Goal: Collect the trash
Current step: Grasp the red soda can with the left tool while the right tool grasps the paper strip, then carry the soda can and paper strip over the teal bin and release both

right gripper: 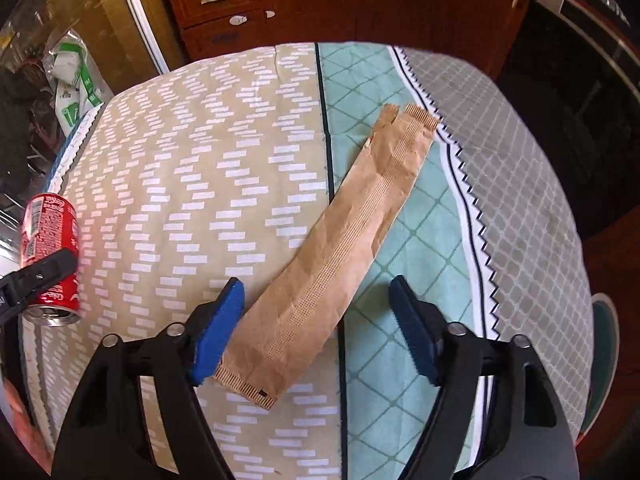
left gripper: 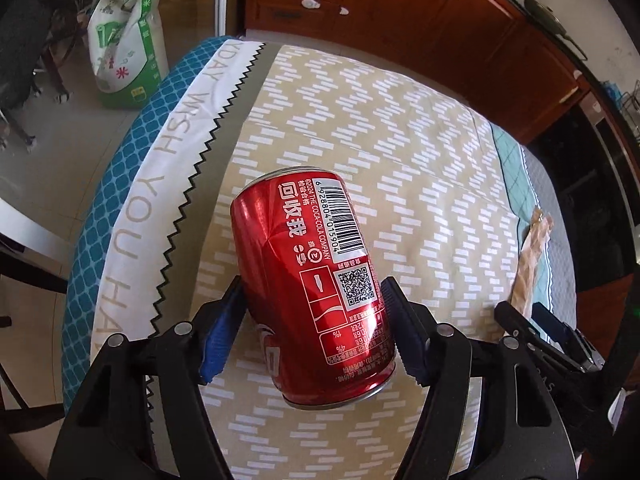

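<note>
A dented red Coca-Cola can [left gripper: 312, 280] sits between the blue pads of my left gripper [left gripper: 312, 312], which is shut on it just above the beige patterned tablecloth [left gripper: 400, 152]. The can also shows at the far left of the right wrist view [right gripper: 50, 256]. A long flat brown paper bag [right gripper: 336, 248] lies diagonally on the cloth. My right gripper [right gripper: 316, 320] is open, its fingers on either side of the bag's near end. The bag's edge also shows in the left wrist view [left gripper: 530, 256].
The table is covered by patchwork cloths: beige, mint green [right gripper: 424, 232], grey [right gripper: 520, 200] and teal [left gripper: 120, 168]. Brown wooden cabinets [left gripper: 400, 8] stand behind. A green and white plastic bag [left gripper: 128, 40] sits on the floor to the left.
</note>
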Demonstrator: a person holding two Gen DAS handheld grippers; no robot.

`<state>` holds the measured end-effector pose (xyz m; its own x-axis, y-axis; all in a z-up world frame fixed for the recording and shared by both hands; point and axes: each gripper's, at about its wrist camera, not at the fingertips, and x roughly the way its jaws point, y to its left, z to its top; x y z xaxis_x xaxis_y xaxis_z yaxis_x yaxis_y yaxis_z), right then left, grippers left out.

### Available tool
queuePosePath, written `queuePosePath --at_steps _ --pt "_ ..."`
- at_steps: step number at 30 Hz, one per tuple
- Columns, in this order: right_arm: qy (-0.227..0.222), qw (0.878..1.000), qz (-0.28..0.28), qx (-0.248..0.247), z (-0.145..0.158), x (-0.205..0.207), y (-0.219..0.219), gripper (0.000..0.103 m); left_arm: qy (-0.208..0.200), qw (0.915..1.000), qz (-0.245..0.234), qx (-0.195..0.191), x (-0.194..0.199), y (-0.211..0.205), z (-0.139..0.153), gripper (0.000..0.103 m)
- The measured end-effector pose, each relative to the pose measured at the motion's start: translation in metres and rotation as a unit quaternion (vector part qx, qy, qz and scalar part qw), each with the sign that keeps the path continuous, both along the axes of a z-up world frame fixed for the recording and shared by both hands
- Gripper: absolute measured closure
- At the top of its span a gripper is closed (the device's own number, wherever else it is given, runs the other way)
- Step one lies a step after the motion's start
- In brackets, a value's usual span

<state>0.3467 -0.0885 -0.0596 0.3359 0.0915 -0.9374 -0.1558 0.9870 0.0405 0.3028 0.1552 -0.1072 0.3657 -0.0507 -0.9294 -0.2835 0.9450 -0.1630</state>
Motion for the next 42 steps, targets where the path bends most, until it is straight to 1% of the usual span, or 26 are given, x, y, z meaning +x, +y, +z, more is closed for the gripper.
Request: queuePosePath --at_steps 1,2,4,8,11,18,21,23,28,32,36,42 --pt "-0.006 1.0 0.006 0.002 0.003 -0.003 0.0 0.067 -0.001 1.0 -0.002 0.001 -0.001 -0.001 0.001 0.034" --pt "0.0 1.0 0.01 0.012 0.005 -0.003 -0.001 0.087 -0.002 1.0 -0.005 0.002 -0.004 -0.003 0.002 0.034" --pt "0.009 0.999 0.012 0.034 0.011 -0.007 -0.008 0.087 -0.006 0.9999 -0.015 0.002 -0.007 -0.01 0.006 0.034" --pt "0.001 0.998 0.009 0.055 0.03 -0.021 -0.029 0.087 -0.019 0.9989 -0.042 0.005 -0.018 -0.032 0.018 0.034" --pt "-0.003 0.997 -0.004 0.08 0.046 -0.033 -0.05 0.087 -0.031 0.9975 -0.063 0.007 -0.028 -0.054 0.03 0.034" --pt "-0.017 0.993 -0.028 0.116 0.079 -0.069 -0.106 0.087 -0.052 0.9919 -0.115 0.013 -0.053 -0.113 0.059 0.034" --pt "-0.021 0.99 -0.04 0.13 0.088 -0.082 -0.132 0.087 -0.059 0.9888 -0.136 0.018 -0.061 -0.14 0.069 0.034" --pt "-0.027 0.99 -0.047 0.131 0.093 -0.095 -0.149 0.087 -0.062 0.9867 -0.149 0.021 -0.066 -0.157 0.075 0.034" --pt "-0.036 0.989 -0.068 0.13 0.101 -0.122 -0.194 0.087 -0.067 0.9789 -0.191 0.026 -0.077 -0.209 0.082 0.034" --pt "-0.04 0.986 -0.093 0.129 0.103 -0.14 -0.237 0.087 -0.066 0.9709 -0.228 0.032 -0.086 -0.252 0.082 0.034" --pt "-0.039 0.983 -0.12 0.131 0.099 -0.156 -0.277 0.086 -0.063 0.9623 -0.262 0.038 -0.091 -0.294 0.08 0.034" --pt "-0.03 0.978 -0.156 0.134 0.085 -0.174 -0.332 0.086 -0.054 0.9479 -0.31 0.051 -0.092 -0.349 0.071 0.034"
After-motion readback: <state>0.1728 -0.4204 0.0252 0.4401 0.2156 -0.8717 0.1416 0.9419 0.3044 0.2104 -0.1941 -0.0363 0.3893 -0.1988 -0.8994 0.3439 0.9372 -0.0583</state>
